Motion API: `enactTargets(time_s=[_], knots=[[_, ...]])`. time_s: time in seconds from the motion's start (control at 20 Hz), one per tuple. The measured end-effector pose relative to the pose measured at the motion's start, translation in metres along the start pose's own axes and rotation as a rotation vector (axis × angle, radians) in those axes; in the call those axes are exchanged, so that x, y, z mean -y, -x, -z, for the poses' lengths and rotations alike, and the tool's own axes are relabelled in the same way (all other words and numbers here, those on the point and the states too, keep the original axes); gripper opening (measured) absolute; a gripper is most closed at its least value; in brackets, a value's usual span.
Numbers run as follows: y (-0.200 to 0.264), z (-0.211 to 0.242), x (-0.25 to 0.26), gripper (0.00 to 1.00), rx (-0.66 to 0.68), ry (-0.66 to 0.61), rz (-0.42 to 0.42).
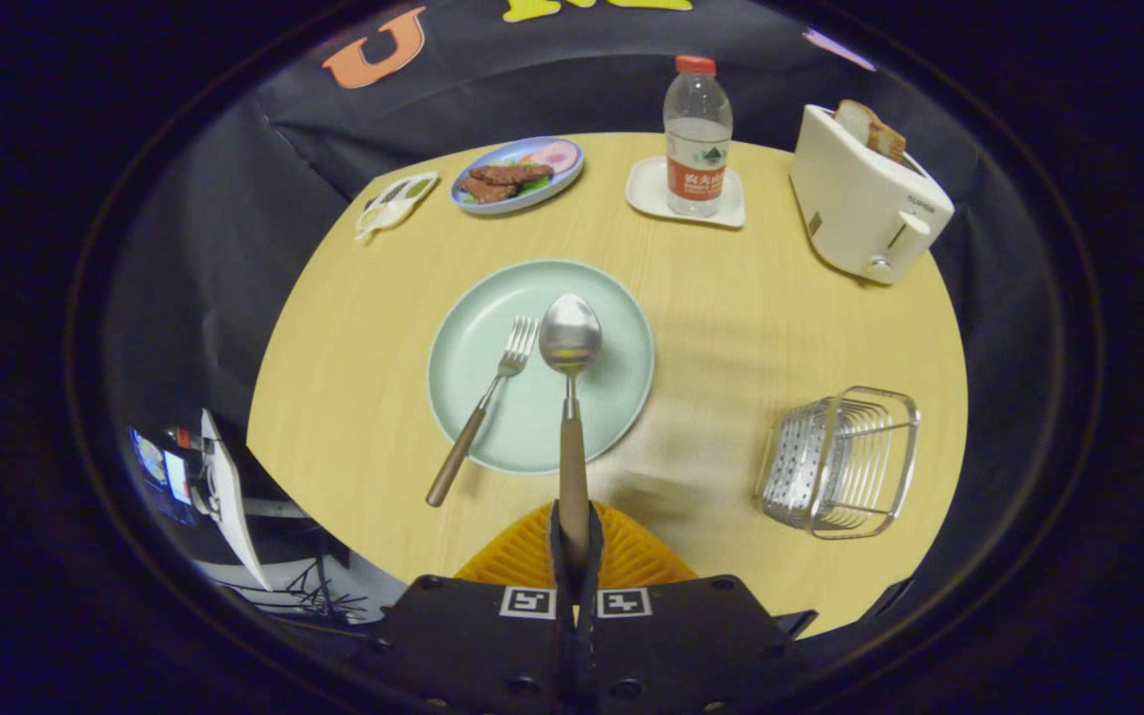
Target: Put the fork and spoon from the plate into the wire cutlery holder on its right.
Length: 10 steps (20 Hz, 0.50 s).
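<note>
The gripper (573, 536), its orange fingers (632, 556) clamped on the wooden handle of a steel spoon (570, 367), holds the bowl over a pale green plate (622, 387) where the fork (483, 407) lies, apparently lifted clear, the wire cutlery holder (840, 462) well apart on the yellow wooden table (731, 308).

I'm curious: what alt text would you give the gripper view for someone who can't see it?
The gripper has its jaws shut on the spoon, its bowl over a green plate where the fork lies. The wire cutlery holder stands to the right on the wooden table.
</note>
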<state>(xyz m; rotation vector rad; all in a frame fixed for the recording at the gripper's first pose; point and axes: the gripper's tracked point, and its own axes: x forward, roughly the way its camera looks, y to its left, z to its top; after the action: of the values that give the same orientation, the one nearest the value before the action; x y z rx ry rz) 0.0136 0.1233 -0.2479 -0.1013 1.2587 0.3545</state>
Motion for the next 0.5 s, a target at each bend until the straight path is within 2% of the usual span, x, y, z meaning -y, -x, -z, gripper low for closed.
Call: enactTargets(time_s=[0.2, 0.3, 0.5], knots=[[0.063, -0.003, 0.05, 0.0, 0.037, -0.039, 0.071], [0.088, 0.003, 0.072, 0.0, 0.031, -0.093, 0.08], [0.11, 0.025, 0.11, 0.0, -0.03, -0.187, 0.103]])
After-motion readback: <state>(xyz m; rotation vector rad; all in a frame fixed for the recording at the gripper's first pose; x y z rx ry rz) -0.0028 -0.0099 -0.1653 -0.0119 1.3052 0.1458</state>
